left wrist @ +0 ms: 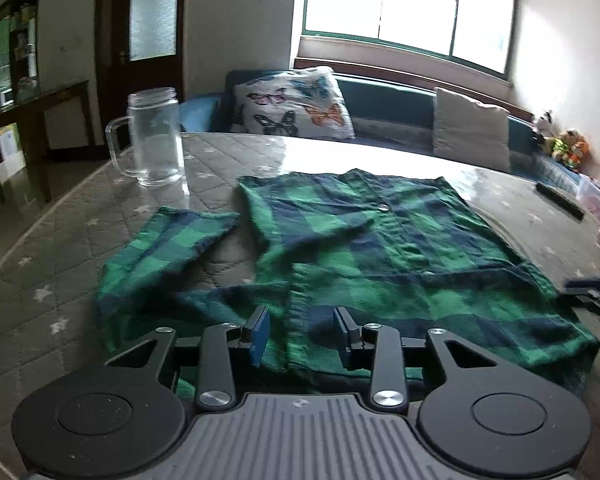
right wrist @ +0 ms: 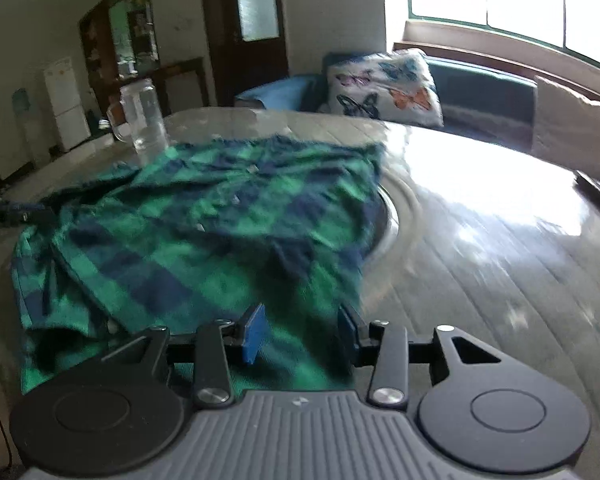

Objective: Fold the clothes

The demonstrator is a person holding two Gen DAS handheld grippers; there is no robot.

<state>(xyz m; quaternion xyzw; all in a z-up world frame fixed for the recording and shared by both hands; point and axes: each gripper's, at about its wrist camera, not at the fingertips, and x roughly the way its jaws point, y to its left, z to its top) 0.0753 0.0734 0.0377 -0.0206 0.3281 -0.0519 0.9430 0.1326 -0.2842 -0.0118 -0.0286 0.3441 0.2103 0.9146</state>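
A green and navy plaid shirt (left wrist: pixel 380 248) lies spread on the table, button side up, one sleeve (left wrist: pixel 168 248) stretched out to the left. My left gripper (left wrist: pixel 302 334) is open, just above the shirt's near edge by the left shoulder, its jaws apart with cloth showing between them. The shirt also fills the right wrist view (right wrist: pixel 204 240). My right gripper (right wrist: pixel 302 332) is open over the shirt's near right edge, holding nothing. The tip of the other gripper (right wrist: pixel 8 212) shows at the far left of the right wrist view.
A clear glass jug (left wrist: pixel 152 140) with a handle stands on the table behind the sleeve. A dark remote (left wrist: pixel 560 200) lies at the far right. A sofa with a butterfly pillow (left wrist: pixel 296 104) and a beige cushion (left wrist: pixel 472 132) runs behind the table, under a bright window.
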